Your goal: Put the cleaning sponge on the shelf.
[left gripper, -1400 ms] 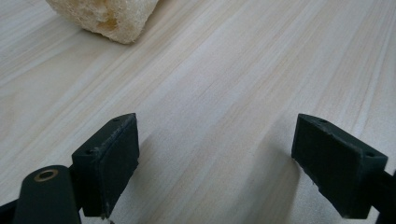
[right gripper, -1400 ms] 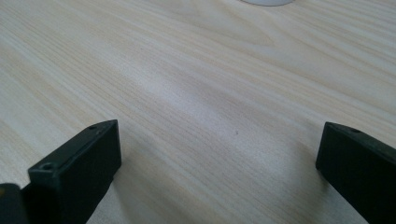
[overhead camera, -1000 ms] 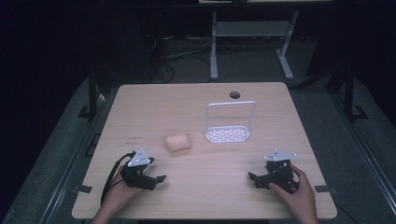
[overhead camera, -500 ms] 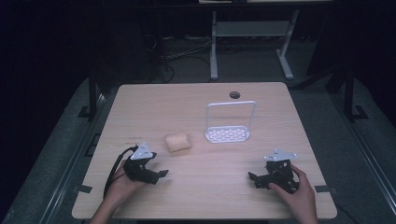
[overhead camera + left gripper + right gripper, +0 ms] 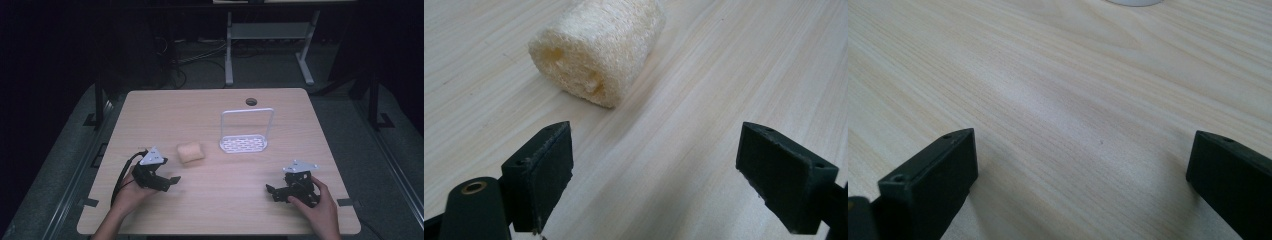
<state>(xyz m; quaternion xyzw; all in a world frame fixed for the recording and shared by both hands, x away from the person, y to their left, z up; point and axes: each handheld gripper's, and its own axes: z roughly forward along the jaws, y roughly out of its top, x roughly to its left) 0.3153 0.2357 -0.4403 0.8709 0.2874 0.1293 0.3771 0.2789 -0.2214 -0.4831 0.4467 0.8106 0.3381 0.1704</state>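
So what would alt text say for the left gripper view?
A pale yellow, cylinder-shaped loofah sponge lies on its side on a light wooden table, just ahead of the open left gripper. Its two black jaws stand wide apart, touching nothing.

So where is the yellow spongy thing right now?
In the high view the loofah sponge lies on the table's left half, between the left gripper and the white rack, touching neither.

1. A loofah piece (image 5: 190, 152) lies on the worktop (image 5: 200, 110), left of centre.
2. A wire rack (image 5: 245, 132) stands just right of it, apart.
3. The left gripper (image 5: 167, 181) sits near the loofah, on its near side and to its left.
4. The right gripper (image 5: 272, 191) sits near the front right, well apart from the rack.
5. A cable hole (image 5: 251, 102) lies behind the rack.
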